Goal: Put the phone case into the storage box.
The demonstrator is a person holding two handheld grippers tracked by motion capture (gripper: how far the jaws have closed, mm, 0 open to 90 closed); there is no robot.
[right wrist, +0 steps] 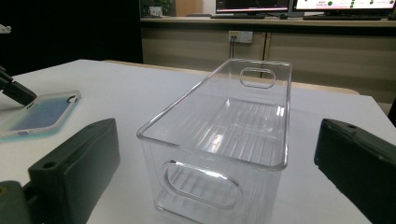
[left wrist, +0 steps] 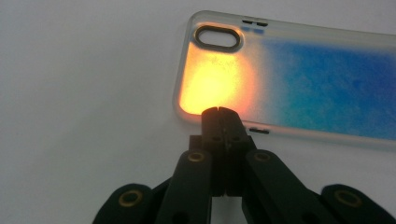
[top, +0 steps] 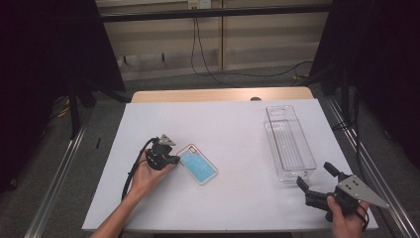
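Your left gripper has its fingers pressed together, tips right at the phone case's long edge near the camera cutout. The case lies flat on the worktop, long axis running 10 to 4 o'clock, cutout end at 10. Your right gripper sits fingers spread, facing the clear bin.

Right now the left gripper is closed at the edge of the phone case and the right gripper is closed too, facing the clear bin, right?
Not quite: the right gripper is open, as the right gripper view shows, its jaws standing wide apart before the clear bin. The left gripper is closed at the phone case edge.
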